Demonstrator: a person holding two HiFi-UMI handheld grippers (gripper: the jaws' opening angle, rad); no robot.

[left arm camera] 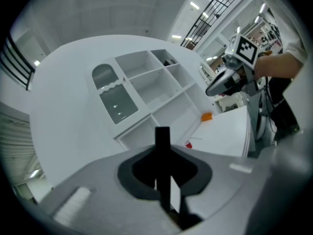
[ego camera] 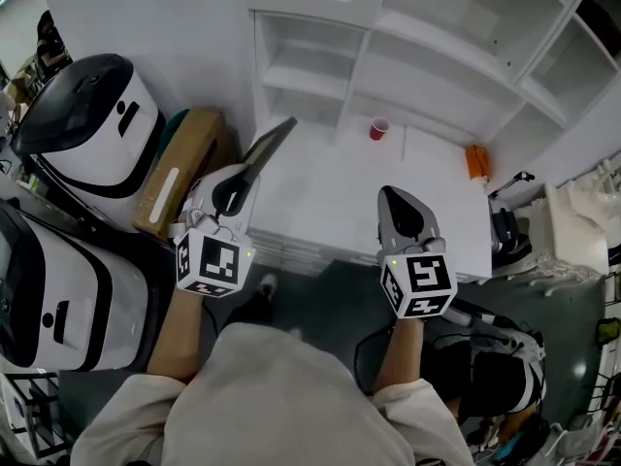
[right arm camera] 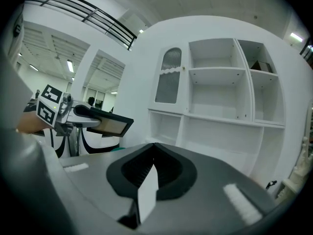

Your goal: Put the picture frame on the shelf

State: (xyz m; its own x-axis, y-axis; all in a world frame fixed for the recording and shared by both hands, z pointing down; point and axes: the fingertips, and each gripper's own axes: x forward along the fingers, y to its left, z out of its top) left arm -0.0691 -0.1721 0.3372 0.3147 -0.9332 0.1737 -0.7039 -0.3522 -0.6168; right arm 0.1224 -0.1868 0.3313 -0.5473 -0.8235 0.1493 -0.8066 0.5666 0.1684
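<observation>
Black-rimmed picture frame (ego camera: pixel 267 146): prob light, stiff, fragile; left claw (ego camera: pixel 236 190) pinches edge; right claw (ego camera: pixel 396 197) pressed together, empty.

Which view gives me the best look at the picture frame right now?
Right gripper view: the picture frame shows its tan face and black border. The head view and the left gripper view show only its thin dark edge.

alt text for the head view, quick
The left gripper holds a thin dark picture frame toward a white shelf unit. The right gripper, jaws shut, holds nothing. A small red cup stands on the white countertop.
</observation>
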